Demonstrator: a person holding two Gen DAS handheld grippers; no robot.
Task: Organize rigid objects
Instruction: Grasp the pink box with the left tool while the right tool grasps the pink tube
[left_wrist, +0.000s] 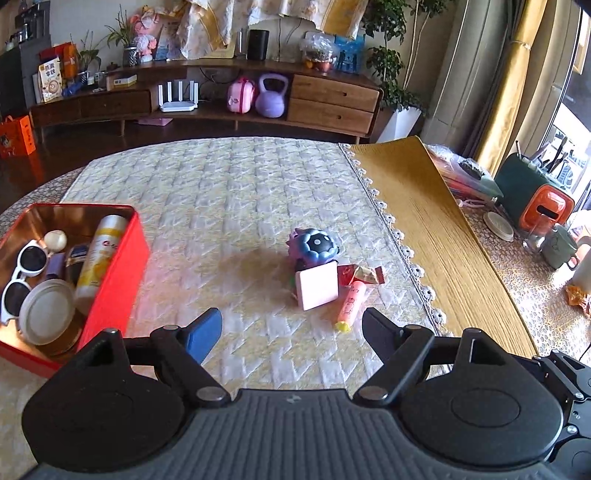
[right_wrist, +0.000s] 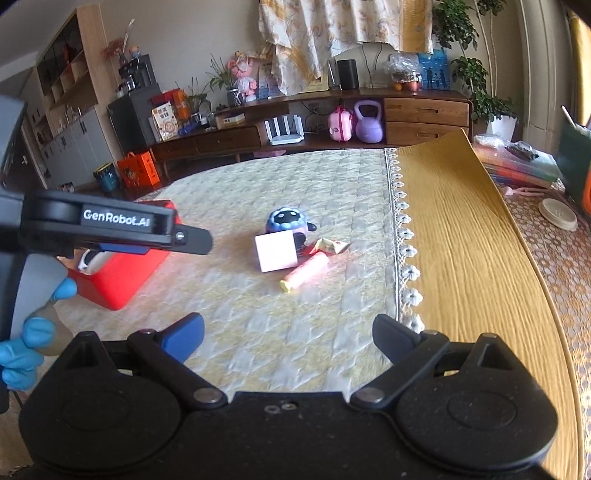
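With both the left gripper (left_wrist: 291, 328) and the right gripper (right_wrist: 288, 332) spread wide and empty, we judge the pink tube (left_wrist: 350, 304) at mid-frame, beside the pink card (left_wrist: 318, 287), light, stiff and slick, best pinched across its middle.

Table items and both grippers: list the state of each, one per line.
Red box: open, partly filled.
Sunglasses: inside the box.
Yellow bottle: lying in the box.
Round lid: in the box.
Blue toy: on the quilt, outside the box.
Pink card: leaning against the toy.
Orange tube: lying flat on the quilt.
Left gripper: open, empty.
Right gripper: open, empty.
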